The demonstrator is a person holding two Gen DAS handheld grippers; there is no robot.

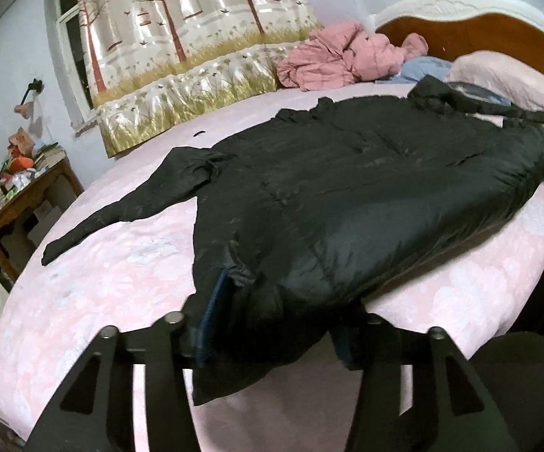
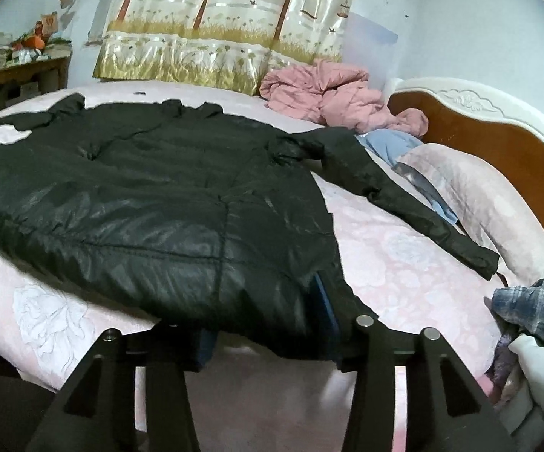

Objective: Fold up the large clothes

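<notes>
The left gripper (image 1: 272,339) and the right gripper (image 2: 272,339) both stand half spread with the hem of the black padded coat (image 1: 347,196) lying loose between the jaws, not pinched. The coat lies flat on the pink bedspread (image 1: 102,282), its long axis running away from both claws toward the collar. Its sleeves stretch out to either side, and the pink quilt (image 1: 328,60) and pillow (image 2: 479,203) beyond lie clear of the body, so nothing blocks a fold.

Black padded coat (image 1: 347,196) spread flat on the bed, sleeves out sideways
</notes>
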